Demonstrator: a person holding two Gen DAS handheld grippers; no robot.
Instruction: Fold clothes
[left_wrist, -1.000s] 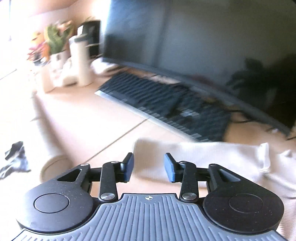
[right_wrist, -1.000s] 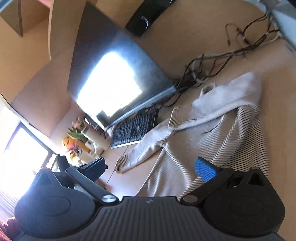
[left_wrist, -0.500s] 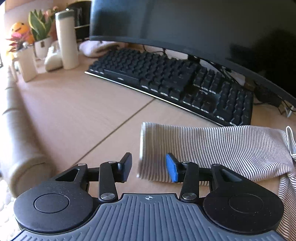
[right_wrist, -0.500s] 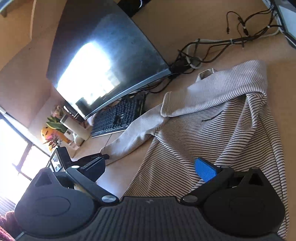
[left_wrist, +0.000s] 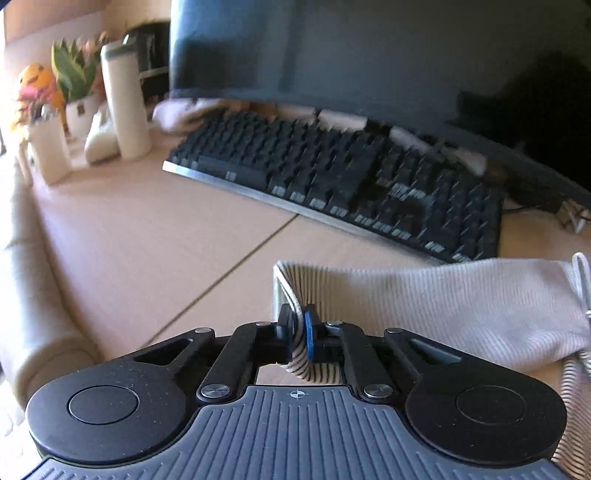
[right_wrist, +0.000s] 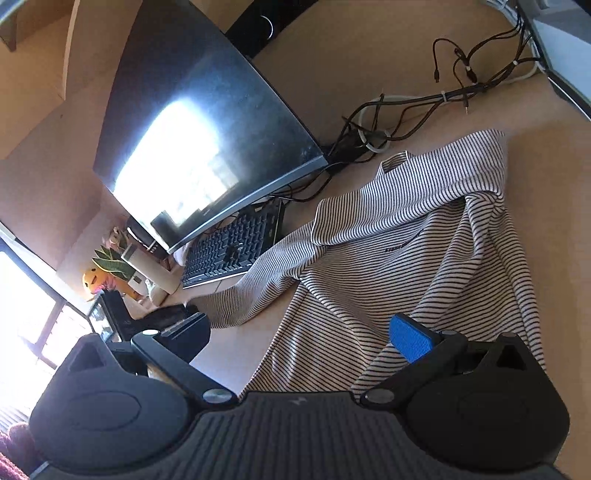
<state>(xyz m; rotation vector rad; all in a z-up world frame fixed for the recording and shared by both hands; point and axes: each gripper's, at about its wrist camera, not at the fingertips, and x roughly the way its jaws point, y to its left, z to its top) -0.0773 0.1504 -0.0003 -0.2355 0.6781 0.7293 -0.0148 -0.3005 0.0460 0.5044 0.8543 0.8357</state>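
Striped sweater (right_wrist: 399, 266) is the thing you are folding, and your left tool (left_wrist: 297, 338) has just been closing, its pads now pinched on the cuff end of the sleeve (left_wrist: 424, 299). That sleeve runs long and to the right from this tool, across the desk (left_wrist: 147, 243) in front of the keyboard (left_wrist: 343, 177), toward the body of the garment. Your right tool (right_wrist: 299, 332) stands wide and holds nothing, low over the sweater's hem, so I judge the fold goes rightward along the sleeve's length.

Ribbed striped knit shirt (right_wrist: 406, 258); matt wood desk (left_wrist: 147, 240); glossy monitor (right_wrist: 207, 122)
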